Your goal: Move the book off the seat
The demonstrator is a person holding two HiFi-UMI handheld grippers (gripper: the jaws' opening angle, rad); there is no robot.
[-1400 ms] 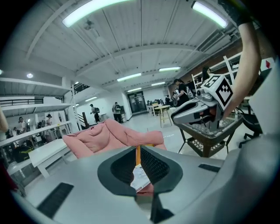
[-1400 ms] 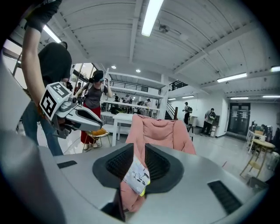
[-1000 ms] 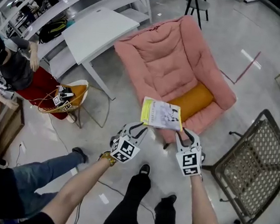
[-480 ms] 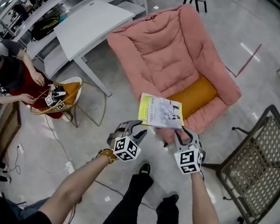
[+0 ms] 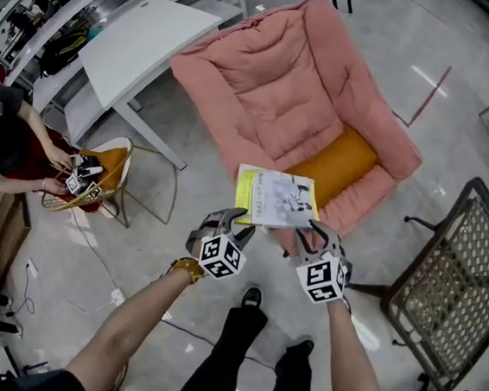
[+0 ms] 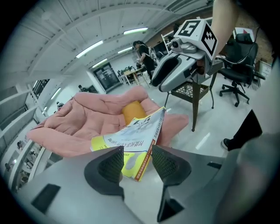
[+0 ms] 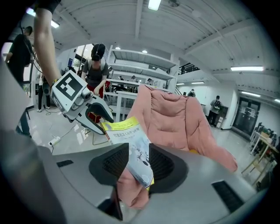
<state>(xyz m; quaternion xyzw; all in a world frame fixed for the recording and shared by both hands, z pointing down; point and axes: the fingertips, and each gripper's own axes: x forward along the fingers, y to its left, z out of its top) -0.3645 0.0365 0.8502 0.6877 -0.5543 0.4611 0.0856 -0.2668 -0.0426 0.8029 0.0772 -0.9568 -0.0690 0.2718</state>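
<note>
A thin book (image 5: 275,198) with a yellow and white cover lies flat over the front edge of the pink armchair (image 5: 273,89), just ahead of its orange cushion (image 5: 334,165). My left gripper (image 5: 237,229) is at the book's near left corner. Its jaws are opening, and in the left gripper view the book (image 6: 135,135) sits loose between the pads with gaps on both sides. My right gripper (image 5: 314,235) is at the near right corner, jaws also opening. The book's corner (image 7: 131,140) lies between its pads over pink fabric, unpressed.
A white table (image 5: 139,45) stands left of the armchair. A metal mesh chair (image 5: 453,282) stands at the right. A seated person's hand reaches into a wire-frame seat (image 5: 90,178) at the far left. My legs and shoes (image 5: 252,297) are below the grippers.
Both grippers' jaws have spread wider around the book's near corners. The book stays at the front of the seat. The person at the left has leaned toward the wire seat.
</note>
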